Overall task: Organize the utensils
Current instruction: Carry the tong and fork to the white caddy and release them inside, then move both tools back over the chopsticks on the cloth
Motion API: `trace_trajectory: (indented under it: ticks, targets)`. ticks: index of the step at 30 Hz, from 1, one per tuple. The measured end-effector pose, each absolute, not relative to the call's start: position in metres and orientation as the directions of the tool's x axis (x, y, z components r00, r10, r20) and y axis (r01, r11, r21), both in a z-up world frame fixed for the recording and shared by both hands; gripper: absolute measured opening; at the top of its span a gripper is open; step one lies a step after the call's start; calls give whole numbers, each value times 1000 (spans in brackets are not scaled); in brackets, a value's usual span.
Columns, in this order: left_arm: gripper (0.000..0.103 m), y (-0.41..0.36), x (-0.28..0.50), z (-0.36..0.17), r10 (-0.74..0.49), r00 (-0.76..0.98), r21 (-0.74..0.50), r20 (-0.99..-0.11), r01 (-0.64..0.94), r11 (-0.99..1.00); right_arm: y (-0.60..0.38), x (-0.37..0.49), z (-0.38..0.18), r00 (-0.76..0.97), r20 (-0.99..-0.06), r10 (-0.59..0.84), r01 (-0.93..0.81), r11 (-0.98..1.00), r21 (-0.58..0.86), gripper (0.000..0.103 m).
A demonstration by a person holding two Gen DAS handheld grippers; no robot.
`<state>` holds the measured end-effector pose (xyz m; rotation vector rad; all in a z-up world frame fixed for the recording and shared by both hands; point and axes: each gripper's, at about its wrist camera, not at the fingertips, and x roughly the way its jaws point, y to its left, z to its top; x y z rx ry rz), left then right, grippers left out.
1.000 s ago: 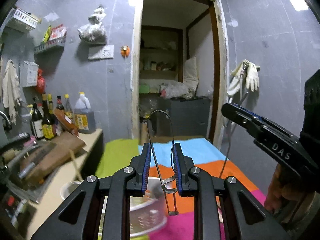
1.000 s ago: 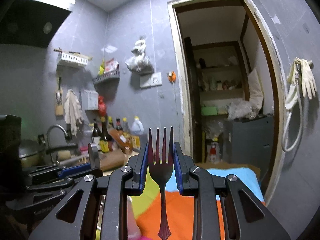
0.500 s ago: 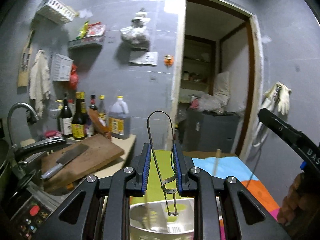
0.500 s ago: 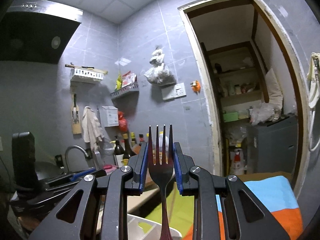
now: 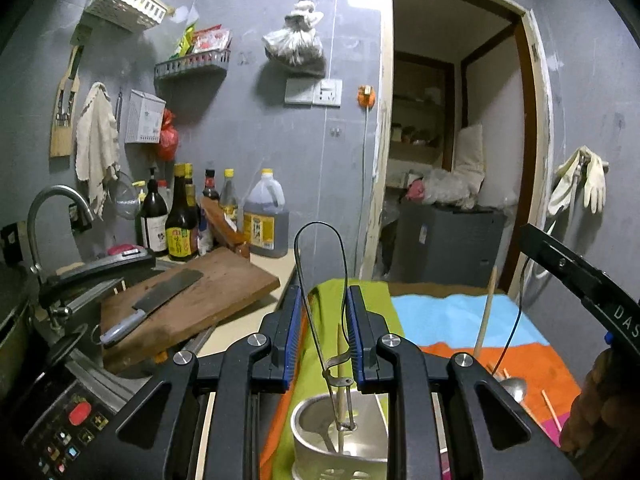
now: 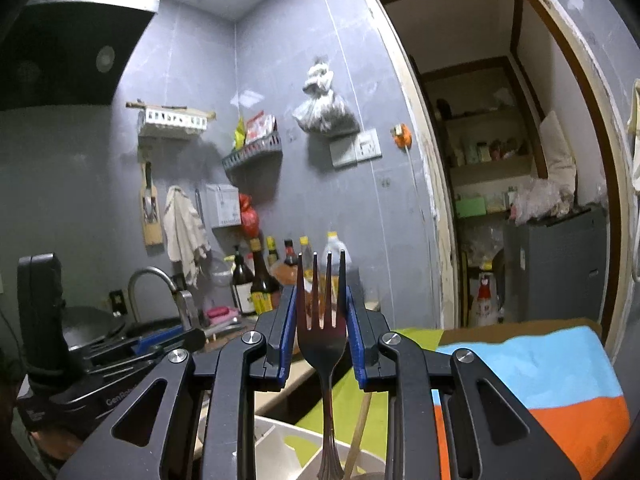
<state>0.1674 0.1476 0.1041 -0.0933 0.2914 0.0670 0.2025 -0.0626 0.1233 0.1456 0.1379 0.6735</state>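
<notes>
Along the worktop to the left lie a wooden cutting board carrying a cleaver, sauce bottles and a curved tap, while a striped cloth lies ahead. The left gripper pinches a thin wire loop tool, upright with its loop on top and its end inside the metal utensil cup, where a chopstick stands. The right gripper clamps a dark metal fork vertically, tines up, its handle dipping toward that cup.

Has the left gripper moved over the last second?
Yes. The left gripper, shut on the wire tool, swung left: the doorway slid rightward, and the faucet came into view.
</notes>
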Motion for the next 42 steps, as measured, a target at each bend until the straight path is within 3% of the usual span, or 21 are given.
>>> trace_trajectory:
  ticks: [19, 30, 37, 42]
  targets:
    - [19, 141, 179, 57, -17, 916, -100, -401, -26, 995, -51, 205, 69, 759, -236, 607, -585, 795, 163, 22]
    - [25, 144, 173, 60, -72, 913, -159, -401, 8, 987, -55, 202, 69, 760, -233, 607, -590, 794, 148, 23]
    - [33, 138, 165, 81, -85, 936, -173, -342, 26, 985, -70, 194, 80, 777, -185, 601, -585, 799, 142, 32]
    - [47, 124, 153, 92, -78, 959, -183, -271, 29, 983, -97, 185, 92, 817, -124, 563, -550, 826, 125, 56]
